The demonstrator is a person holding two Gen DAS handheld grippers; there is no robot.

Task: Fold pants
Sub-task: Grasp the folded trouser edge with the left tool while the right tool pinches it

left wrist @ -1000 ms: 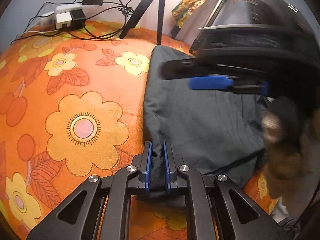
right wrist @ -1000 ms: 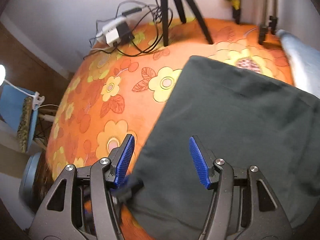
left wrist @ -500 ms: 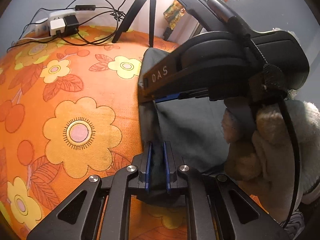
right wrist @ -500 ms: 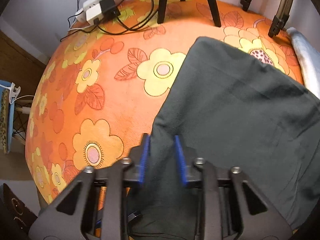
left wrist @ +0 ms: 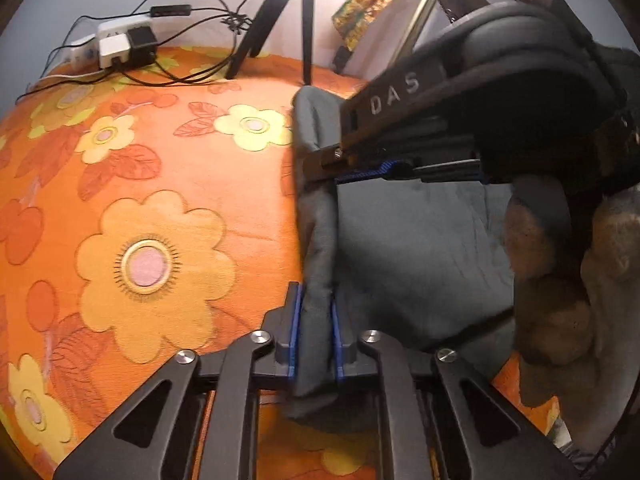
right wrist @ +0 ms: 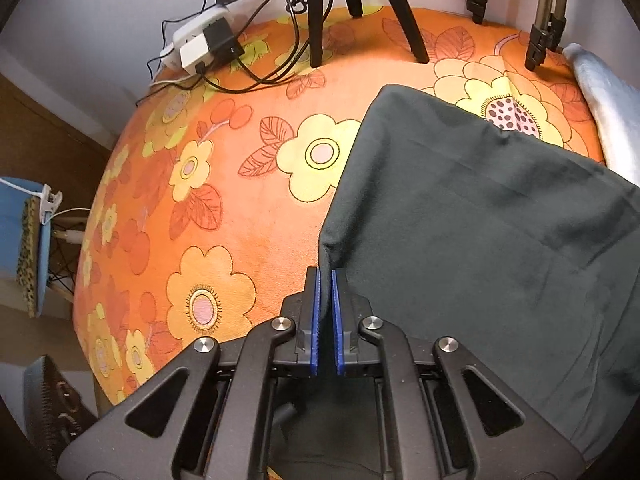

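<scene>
While you hold the dark grey soft-fabric pants (right wrist: 480, 232) flat on the orange flower-printed bed cover (right wrist: 240, 200), the garment already looks folded down to a broad slab, so by my reading you are partway through: at least one fold is made, and the next fold, carrying this pinched side edge across the rest, is not yet started. Your left gripper (left wrist: 314, 334) has its jaws narrow on a thick roll of the near edge of the cloth, the fabric bulging between the blue pads. Your right gripper (right wrist: 326, 320) is farther along the same side edge, its jaws closing to a slim gap with a thin layer of the cloth caught between them; in the left wrist view it shows as a black body crossing above the pants, with your right hand (left wrist: 560, 280) around its handle. The far part of the pants lies smooth and reaches toward the black tripod legs (right wrist: 360, 0), well apart from the white power strip with its tangle of cables (right wrist: 200, 48). Against a second ago, the right jaws stood wide astride the edge with nothing pinched, and now they are almost together on it. The left jaws have kept the same grip, and the edge between your two grippers now stands up as a ridge.
</scene>
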